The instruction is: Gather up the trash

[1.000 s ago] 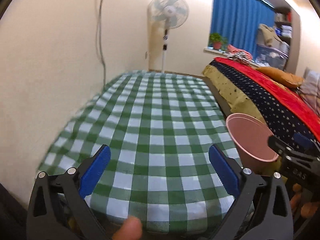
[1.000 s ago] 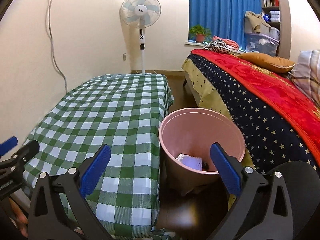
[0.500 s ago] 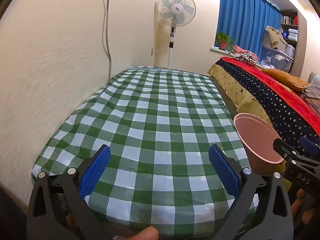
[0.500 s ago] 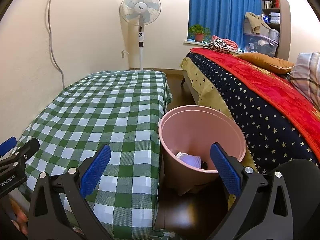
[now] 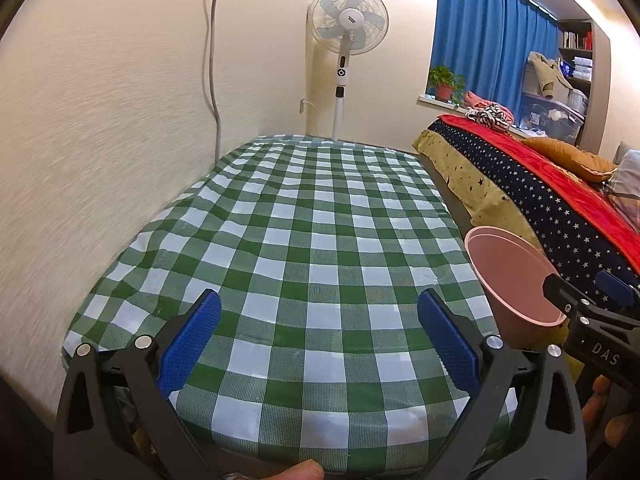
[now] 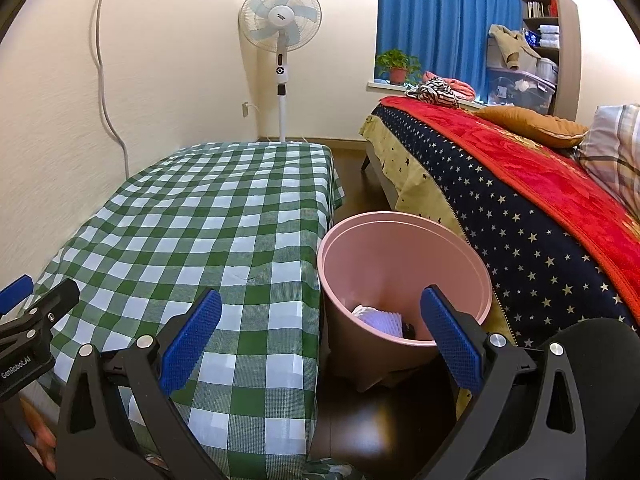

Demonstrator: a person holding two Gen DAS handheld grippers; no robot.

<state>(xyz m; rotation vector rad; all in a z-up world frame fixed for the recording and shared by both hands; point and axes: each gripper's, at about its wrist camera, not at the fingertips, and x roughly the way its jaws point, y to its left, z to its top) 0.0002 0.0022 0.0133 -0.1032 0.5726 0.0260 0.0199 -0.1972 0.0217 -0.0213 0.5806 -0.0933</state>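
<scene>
A pink trash bin (image 6: 404,276) stands on the floor between the table and the bed; it also shows in the left wrist view (image 5: 516,280). White crumpled trash (image 6: 378,318) lies at its bottom. My left gripper (image 5: 320,340) is open and empty over the near end of the green checked tablecloth (image 5: 312,232). My right gripper (image 6: 320,340) is open and empty, near the bin's left side and the table's right edge. No trash shows on the tablecloth (image 6: 208,224).
A bed with a starred and red cover (image 6: 520,184) runs along the right. A standing fan (image 6: 280,32) is at the back wall. A cable (image 5: 212,48) hangs down the left wall. Dark floor (image 6: 360,432) lies below the bin.
Both grippers have drawn back and risen slightly; the table and bin look a little farther off. Both stay open and empty.
</scene>
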